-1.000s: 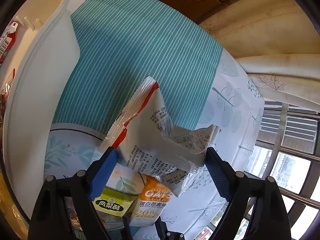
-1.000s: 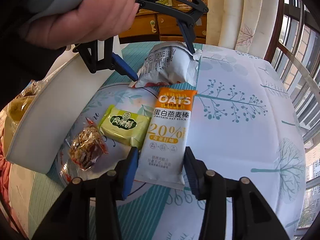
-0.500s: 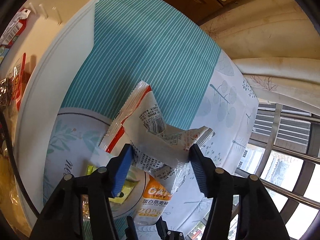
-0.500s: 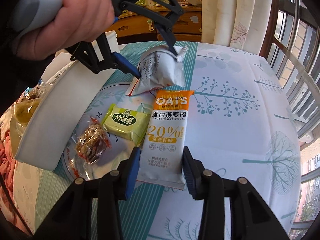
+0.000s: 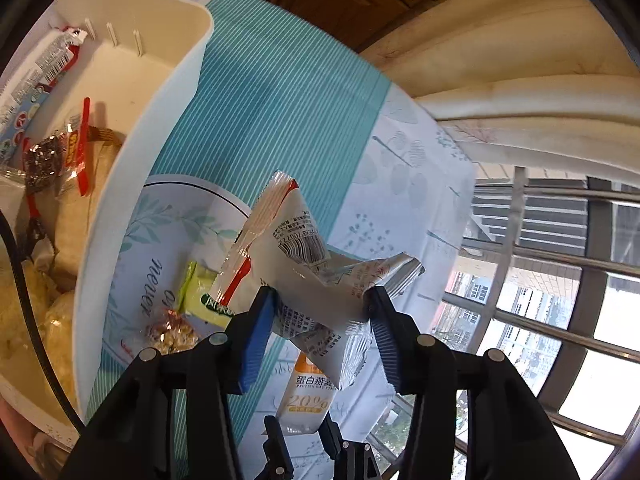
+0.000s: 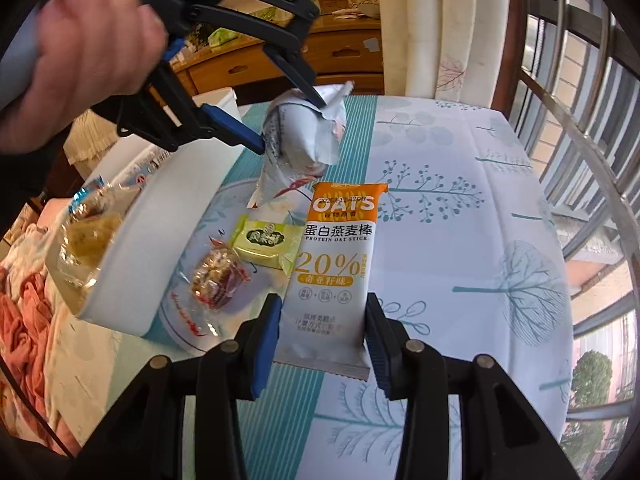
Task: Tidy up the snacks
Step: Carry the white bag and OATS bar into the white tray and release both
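Left wrist view
Left gripper [image 5: 320,312]: blue-padded fingers [image 5: 256,336] are closing on a crumpled white snack pouch [image 5: 304,280]; both pads press its sides, pouch pinched and raised above the table [image 5: 280,92].
Pouch markings: barcode, small black print too fine to read, red stripe by the crimped end.
Below the pouch: green pastry pack [image 5: 200,292], clear-wrapped nut candy [image 5: 172,330], orange-and-white oat bar [image 5: 310,396] reading "20%" and "PROTEIN OAT STICK".
Tablecloth print: script word "never" [image 5: 154,286] inside a round leaf motif.
White bin [image 5: 136,152]: left of the pouch, on the table, already holding wrapped snacks; one has a barcode.

Right wrist view
Right gripper [image 6: 322,336]: fingers [image 6: 264,340] pinch the lower end of the oat bar [image 6: 336,264] from both sides; bar points away from the camera.
Bar text: "OATS", "蛋白燕麦棒", "PROTEIN OAT STICK", "20%".
Left hand [image 6: 84,40]: upper left, wrapped round its gripper's handle, fingers aimed down and to the right at the pouch [image 6: 304,144], which hangs clear of the table [image 6: 460,200].
On table, left of the bar: green pastry pack [image 6: 266,244], nut candy [image 6: 218,278]; white bin [image 6: 136,248] further left.
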